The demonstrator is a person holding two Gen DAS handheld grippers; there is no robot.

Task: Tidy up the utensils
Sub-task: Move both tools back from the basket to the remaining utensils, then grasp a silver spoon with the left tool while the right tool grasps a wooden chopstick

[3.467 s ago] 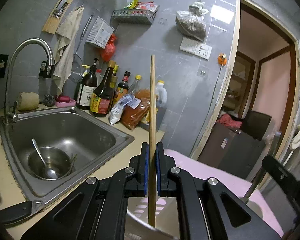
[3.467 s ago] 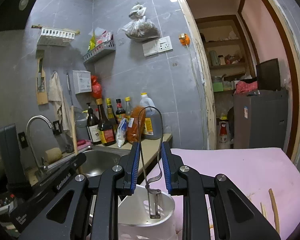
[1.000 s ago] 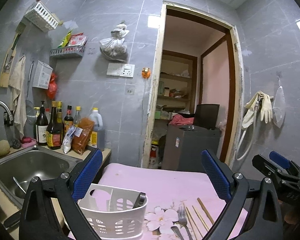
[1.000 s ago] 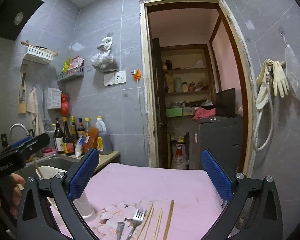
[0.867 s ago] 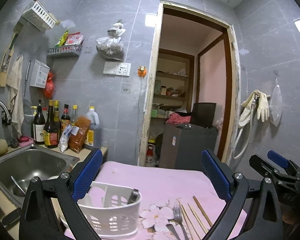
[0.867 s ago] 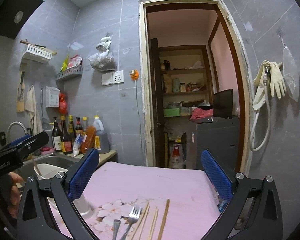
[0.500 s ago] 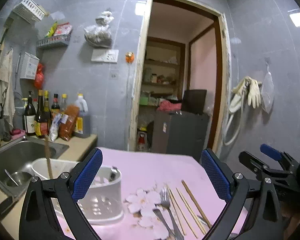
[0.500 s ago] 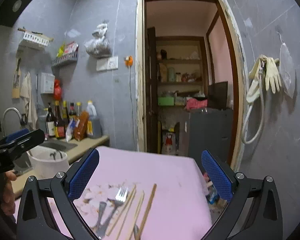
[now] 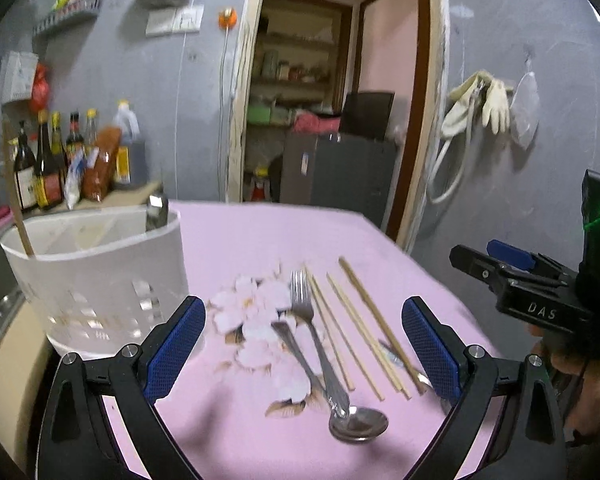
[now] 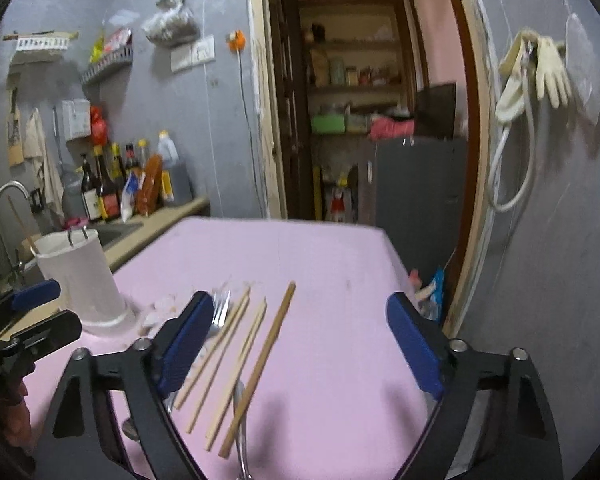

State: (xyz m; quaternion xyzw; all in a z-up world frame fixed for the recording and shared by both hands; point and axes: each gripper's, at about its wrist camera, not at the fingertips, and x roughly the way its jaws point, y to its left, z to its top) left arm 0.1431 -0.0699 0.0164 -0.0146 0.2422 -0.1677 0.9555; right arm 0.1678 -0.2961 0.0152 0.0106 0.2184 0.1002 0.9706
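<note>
Left wrist view puts your left gripper low over the pink table, jaws spread wide with nothing between them, and right under it lie the spoon, the fork and four chopsticks in a loose row. Your right gripper has just been narrowing its jaws, yet they're wide apart and empty, hovering over the thick chopstick. So most of the job is left, I'd say: only one chopstick and a metal utensil stand in the white holder near the table's left edge. Beyond, the bottles on the counter sit well clear; nothing blocks the way
</note>
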